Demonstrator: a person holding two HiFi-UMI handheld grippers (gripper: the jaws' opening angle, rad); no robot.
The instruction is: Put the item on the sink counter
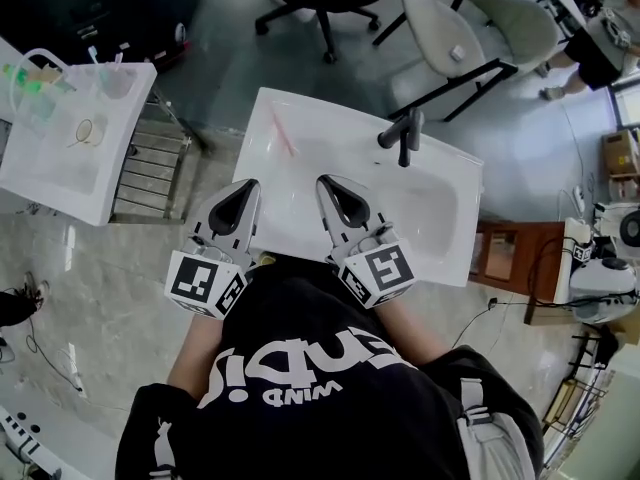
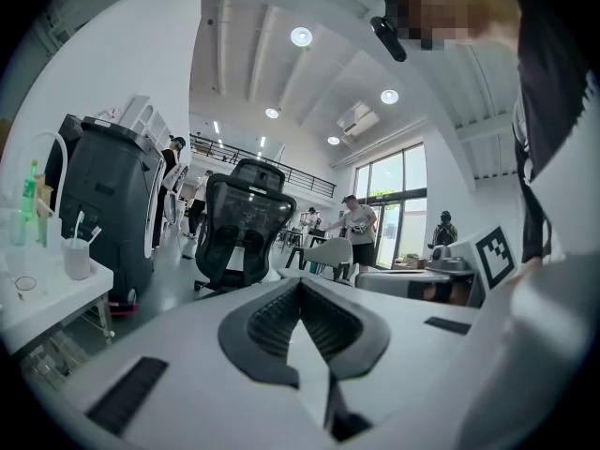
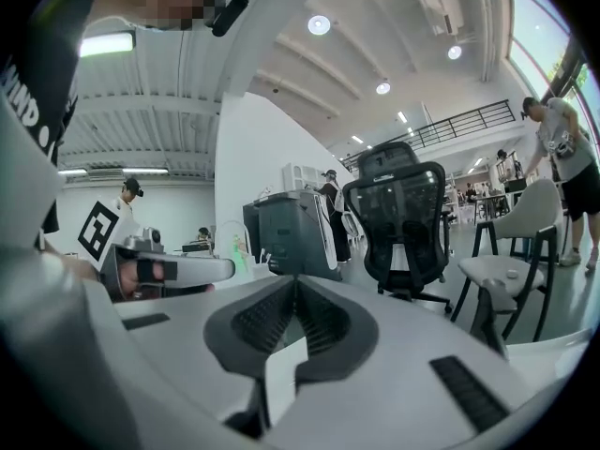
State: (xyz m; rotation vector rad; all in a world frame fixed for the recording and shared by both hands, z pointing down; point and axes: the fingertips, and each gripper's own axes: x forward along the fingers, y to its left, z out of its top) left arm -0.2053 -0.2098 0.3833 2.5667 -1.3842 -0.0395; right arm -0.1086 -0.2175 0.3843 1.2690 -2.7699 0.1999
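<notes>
- Head view: we see a thin pink item [image 1: 284, 133] lying flat on the white sink tabletop [image 1: 262, 168], at its far left and well apart from the faucet [image 1: 403, 134].
- Left gripper [image 1: 243, 196]: jaws pressed together, nothing between them, hanging over the tabletop's near edge.
- Right gripper [image 1: 338, 194]: also closed and empty, just beside the left one.
- We judge the placing done, if the pink item is the one meant; nothing seems left to do.
</notes>
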